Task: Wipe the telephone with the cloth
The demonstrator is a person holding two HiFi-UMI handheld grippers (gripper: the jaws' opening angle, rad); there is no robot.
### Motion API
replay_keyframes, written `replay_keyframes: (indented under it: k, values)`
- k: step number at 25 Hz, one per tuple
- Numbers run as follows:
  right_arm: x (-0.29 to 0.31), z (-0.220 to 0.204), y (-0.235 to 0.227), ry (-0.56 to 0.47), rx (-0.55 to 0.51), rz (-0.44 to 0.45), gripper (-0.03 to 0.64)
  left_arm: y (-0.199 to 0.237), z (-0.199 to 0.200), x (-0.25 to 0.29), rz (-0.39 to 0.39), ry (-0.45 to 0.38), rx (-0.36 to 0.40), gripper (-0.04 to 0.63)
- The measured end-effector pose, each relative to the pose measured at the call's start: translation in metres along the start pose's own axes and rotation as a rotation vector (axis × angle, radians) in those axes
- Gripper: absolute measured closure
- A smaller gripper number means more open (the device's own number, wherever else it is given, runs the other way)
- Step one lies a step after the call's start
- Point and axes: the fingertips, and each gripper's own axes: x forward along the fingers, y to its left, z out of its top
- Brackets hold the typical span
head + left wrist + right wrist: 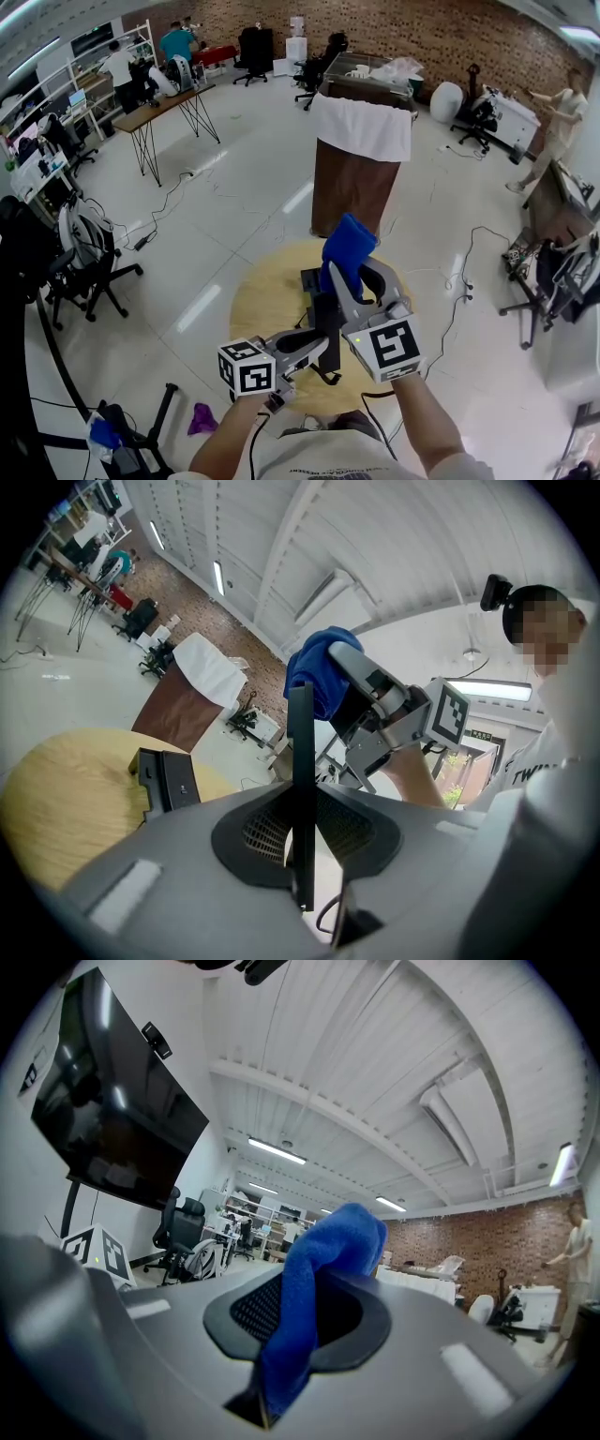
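**Telephone gets a wipe-down.** Over a round pale wooden table (258, 300) in an open workshop, a person tends a telephone with two hand-held grippers. The left gripper (314, 345), pointing level, is clamped at a middling width on a slim black handset (327, 323), or so the flat plastic piece appears. In the left gripper view it stands upright and edge-on between the pads (262, 832), with a dark cord looping away beneath it.

The right gripper (361, 274) pinches a soft, bright blue cloth (347, 246), bunched so that a rounded wad sticks out past its jaws. The right gripper view shows the fabric squeezed between the two jaws and nothing else. The wad hangs just by the upper end of the handset; no view shows whether it touches the plastic.

The black telephone base (311, 281), a boxy unit, sits on the table beneath the grippers, apart from both.

By the look of it, the job is at the wiping stage: the cloth is in hand, and the handset is off the base and presented for cleaning. How much of the handset has been rubbed cannot be judged, as no streak or dust shows. What seems left is passes along the handset, setting it back, and likely a wipe of the base.
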Motion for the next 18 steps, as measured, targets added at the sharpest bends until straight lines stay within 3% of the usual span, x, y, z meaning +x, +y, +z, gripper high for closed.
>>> replay_keyframes:
  k: [18]
  values:
    - [-0.012, -0.017, -0.015, 0.029, 0.026, -0.044, 0.555, -0.001, 0.017, -0.006, -0.008, -0.051, -0.014, 0.534]
